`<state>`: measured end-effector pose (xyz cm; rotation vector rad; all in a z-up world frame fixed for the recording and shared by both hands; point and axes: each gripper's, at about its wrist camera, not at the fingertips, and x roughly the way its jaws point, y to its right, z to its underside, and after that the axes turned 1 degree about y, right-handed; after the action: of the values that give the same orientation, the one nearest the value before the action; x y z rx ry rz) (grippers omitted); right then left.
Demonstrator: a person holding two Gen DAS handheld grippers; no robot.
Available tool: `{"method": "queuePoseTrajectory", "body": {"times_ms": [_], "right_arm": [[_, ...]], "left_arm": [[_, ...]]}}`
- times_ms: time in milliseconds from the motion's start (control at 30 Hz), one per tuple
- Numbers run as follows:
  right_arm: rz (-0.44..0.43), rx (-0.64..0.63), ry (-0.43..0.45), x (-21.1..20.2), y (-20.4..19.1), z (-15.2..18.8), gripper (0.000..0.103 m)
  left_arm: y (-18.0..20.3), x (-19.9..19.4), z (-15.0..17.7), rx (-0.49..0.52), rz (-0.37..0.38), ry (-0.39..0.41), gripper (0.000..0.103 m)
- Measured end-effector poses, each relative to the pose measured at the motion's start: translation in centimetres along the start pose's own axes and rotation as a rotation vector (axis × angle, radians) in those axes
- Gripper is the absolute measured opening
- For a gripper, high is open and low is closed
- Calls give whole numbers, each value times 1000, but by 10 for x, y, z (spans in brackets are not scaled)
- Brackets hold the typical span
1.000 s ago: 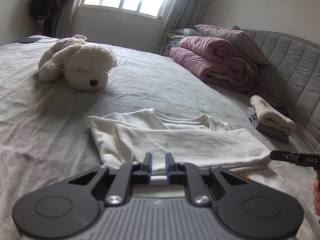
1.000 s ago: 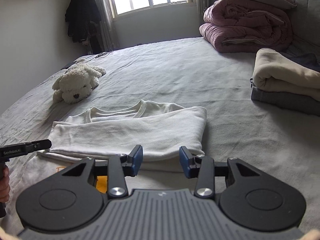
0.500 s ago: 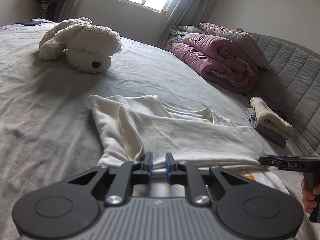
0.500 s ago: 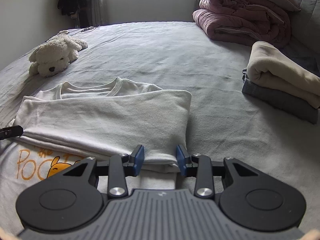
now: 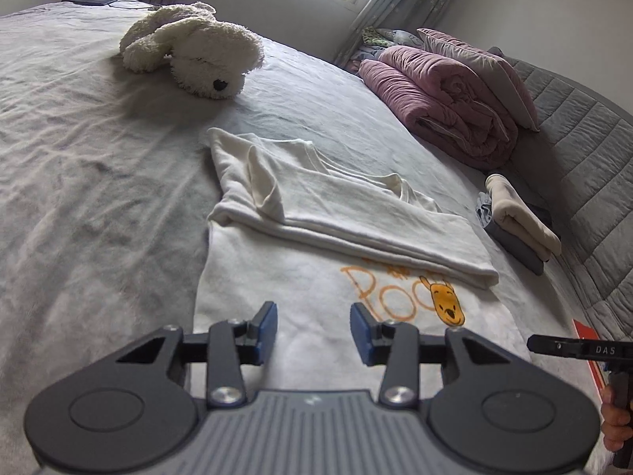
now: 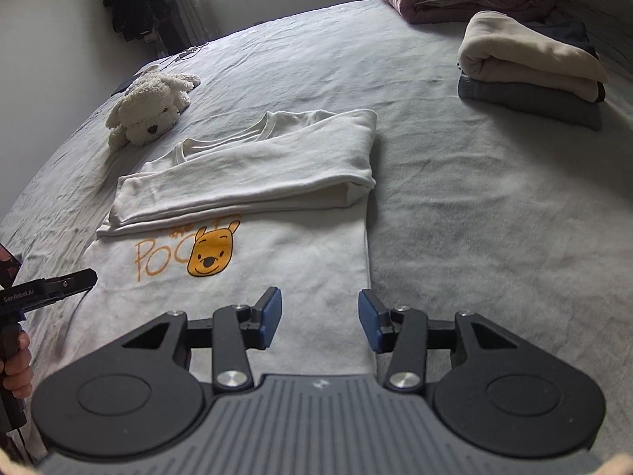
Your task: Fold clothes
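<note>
A white T-shirt [image 5: 277,273] [image 6: 300,265] with a yellow bear print lies flat on the grey bed. Its upper part is folded down into a thick band [image 5: 356,217] [image 6: 257,170] across the chest, with the collar behind it. My left gripper [image 5: 312,332] hovers over the shirt's near left part, jaws opening, nothing between the pads. My right gripper [image 6: 320,318] hangs over the shirt's near right edge, jaws also opening and empty. Each gripper shows at the edge of the other's view, with a hand on its handle.
A white plush dog [image 5: 198,51] [image 6: 150,111] lies beyond the shirt on the left. To the right are a stack of folded clothes [image 5: 518,221] [image 6: 530,67], a rolled pink duvet [image 5: 447,103] and the padded grey headboard [image 5: 585,138].
Both grippers have let go of the folded band's front edge and drawn back toward the near hem. Their jaws have widened, and the bear print now shows.
</note>
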<state>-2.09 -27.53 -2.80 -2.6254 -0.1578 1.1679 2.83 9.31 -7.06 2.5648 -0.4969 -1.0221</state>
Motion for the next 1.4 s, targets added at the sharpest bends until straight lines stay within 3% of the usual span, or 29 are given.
{"method": "queuePoseTrajectory", "body": {"times_ms": [467, 667, 833, 1033, 1200, 1400], "right_arm": [[-181, 227, -79, -64, 55, 85, 47], [-291, 349, -149, -82, 77, 108, 47], [-408, 459, -195, -82, 88, 124, 47], [-476, 538, -203, -70, 88, 126, 45], [-517, 488, -227, -62, 71, 124, 45], [-530, 523, -233, -55, 75, 128, 26]], "left_arm": [[-39, -89, 49, -126, -24, -128, 43], [-60, -113, 68, -244, 88, -248, 43], [-68, -110, 86, -323, 216, -344, 38], [-82, -103, 99, -441, 302, -359, 33], [-80, -98, 108, -464, 344, -386, 25], [-81, -93, 110, -505, 372, -393, 24]]}}
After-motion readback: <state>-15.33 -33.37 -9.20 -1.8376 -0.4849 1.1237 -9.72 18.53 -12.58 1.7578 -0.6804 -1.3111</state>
